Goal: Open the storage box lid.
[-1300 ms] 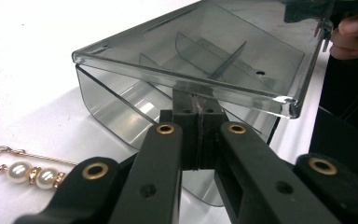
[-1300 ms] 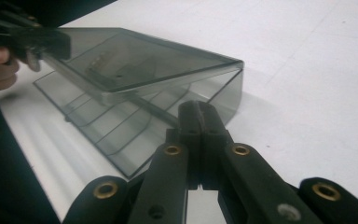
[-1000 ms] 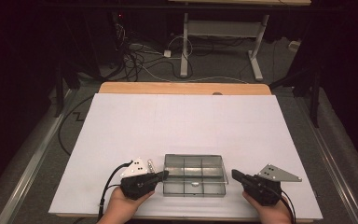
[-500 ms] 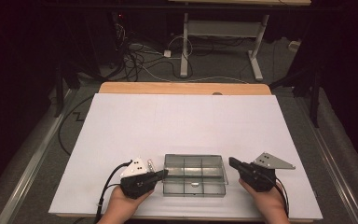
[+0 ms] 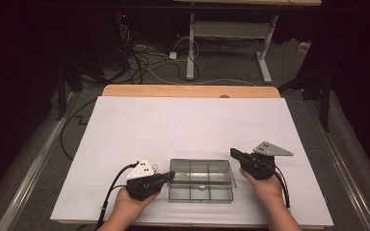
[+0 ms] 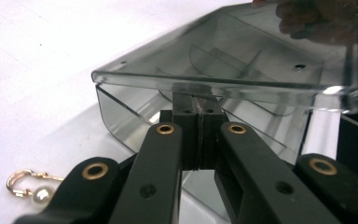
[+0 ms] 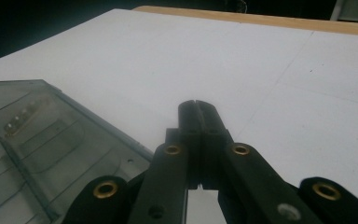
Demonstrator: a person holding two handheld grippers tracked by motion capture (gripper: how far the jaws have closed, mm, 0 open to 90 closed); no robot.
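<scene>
While both jaws sit together | left gripper (image 6: 197, 100) probably props box lid (image 6: 223, 60) | right gripper (image 5: 234, 154) beside.

The right gripper (image 5: 234, 154) has moved across the table from about four o'clock of the clear compartment box (image 5: 201, 180) up toward two o'clock of it, its closed jaws now just beside the box's far right corner. The person's right hand (image 5: 265, 185) came along with it, and the grey three-cornered plate (image 5: 272, 149) shifted likewise.
</scene>
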